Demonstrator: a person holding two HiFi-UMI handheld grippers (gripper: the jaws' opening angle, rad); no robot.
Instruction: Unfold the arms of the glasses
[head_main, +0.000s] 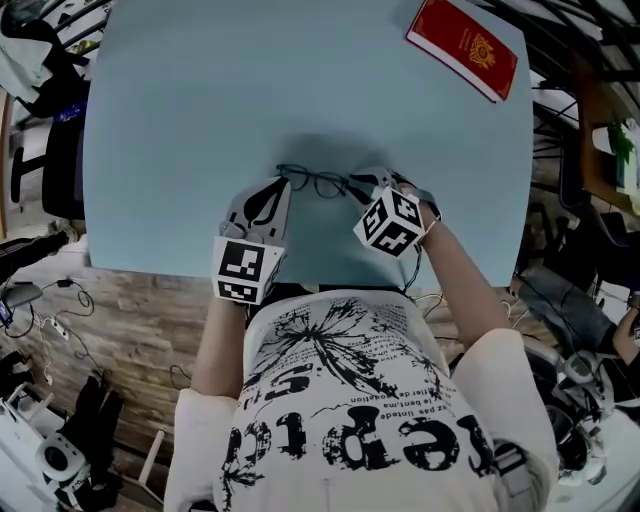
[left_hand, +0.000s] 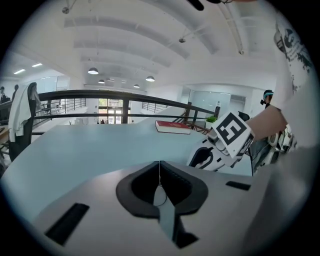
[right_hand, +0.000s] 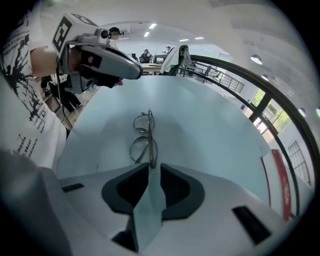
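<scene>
The glasses (head_main: 318, 182) are laid on the blue surface (head_main: 200, 120), near the person's edge, between the two grippers. Their arms look folded, so the unfolding is judged not yet begun; this is taken to be the getting-ready step. The left gripper (left_hand: 160, 167) is closed with nothing in it, just beside the left end of the glasses. The right gripper (right_hand: 150, 167) is a little open. The right end of the glasses is seen right at its tips but is not pinched. Next, the frame should be held down by one gripper, and one thin arm caught and swung out gently.
</scene>
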